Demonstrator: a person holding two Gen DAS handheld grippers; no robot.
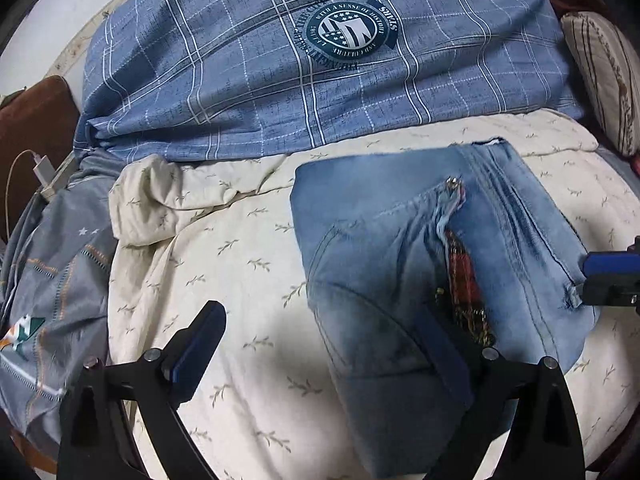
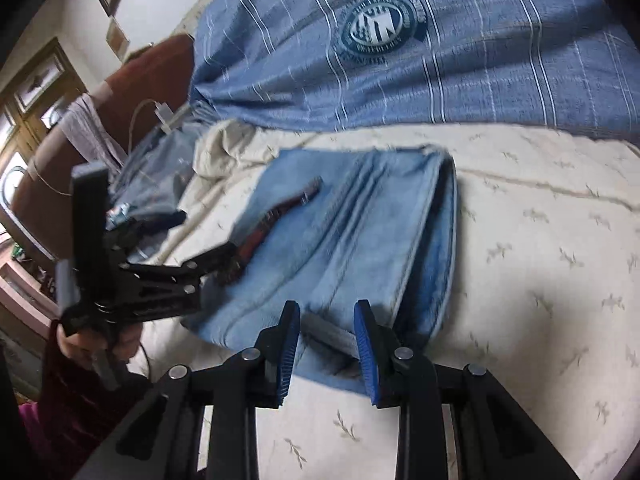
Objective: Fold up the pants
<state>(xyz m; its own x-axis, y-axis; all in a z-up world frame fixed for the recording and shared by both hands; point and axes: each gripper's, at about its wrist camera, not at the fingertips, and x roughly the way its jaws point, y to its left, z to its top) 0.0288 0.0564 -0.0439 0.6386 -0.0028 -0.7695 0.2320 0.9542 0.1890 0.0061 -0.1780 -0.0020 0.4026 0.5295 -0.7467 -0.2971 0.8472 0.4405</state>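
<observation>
The pants (image 1: 384,264) are light blue jeans, folded into a compact rectangle on the cream bedspread (image 1: 240,288), with a red plaid lining showing at the fly (image 1: 464,276). My left gripper (image 1: 320,344) is open wide, its right finger over the near part of the jeans. In the right wrist view the jeans (image 2: 344,232) lie ahead, and my right gripper (image 2: 327,344) is open with its blue pads at the jeans' near edge, not clamped. The left gripper (image 2: 216,258) shows at the left over the jeans. The right gripper's tip (image 1: 604,280) shows at the jeans' right edge.
A blue plaid duvet (image 1: 320,68) with a round badge lies behind the jeans. Grey bedding (image 1: 52,272) and a white charger with cable (image 1: 44,168) are at the left. A striped pillow (image 1: 608,76) is at the far right. A brown headboard (image 2: 132,92) stands left.
</observation>
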